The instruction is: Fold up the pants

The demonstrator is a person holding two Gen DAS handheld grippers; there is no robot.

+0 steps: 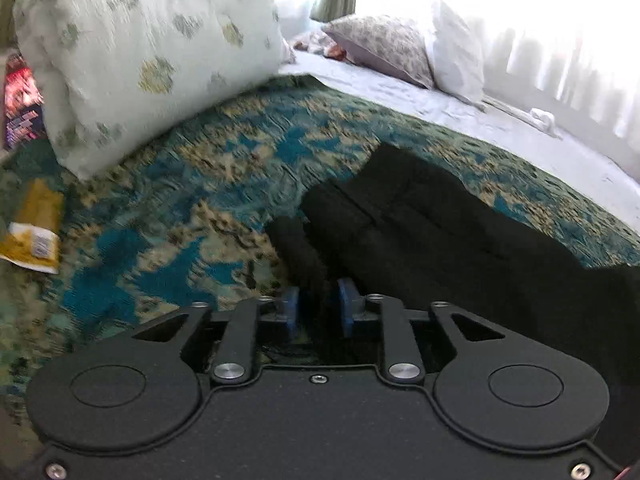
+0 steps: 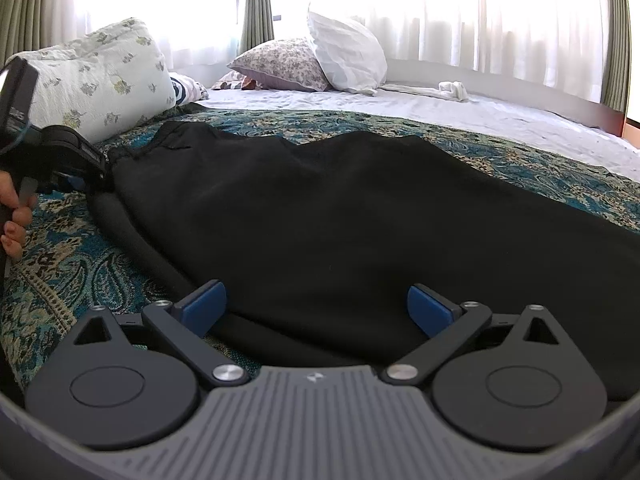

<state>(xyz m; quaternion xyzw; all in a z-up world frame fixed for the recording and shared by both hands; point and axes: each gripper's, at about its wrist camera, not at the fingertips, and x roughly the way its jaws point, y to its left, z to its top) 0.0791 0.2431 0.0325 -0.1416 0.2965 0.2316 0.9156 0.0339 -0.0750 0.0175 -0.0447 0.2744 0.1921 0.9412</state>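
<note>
Black pants (image 2: pixel 320 216) lie spread on a teal and gold patterned bedspread (image 2: pixel 72 264). In the left wrist view the pants (image 1: pixel 432 232) run from the middle to the right, with a rolled hem or waistband edge between my pads. My left gripper (image 1: pixel 318 306) is shut on that black edge; it also shows at the left of the right wrist view (image 2: pixel 96 176), pinching the pants' corner. My right gripper (image 2: pixel 316 308) is open, its blue pads spread on either side of the near edge of the pants, holding nothing.
A large floral pillow (image 1: pixel 140 52) sits at the left, close to the pants. A patterned pillow (image 2: pixel 280 64) and a white pillow (image 2: pixel 344 52) lie at the far side on a pale sheet (image 2: pixel 440 108). A yellow packet (image 1: pixel 36 232) lies at the left.
</note>
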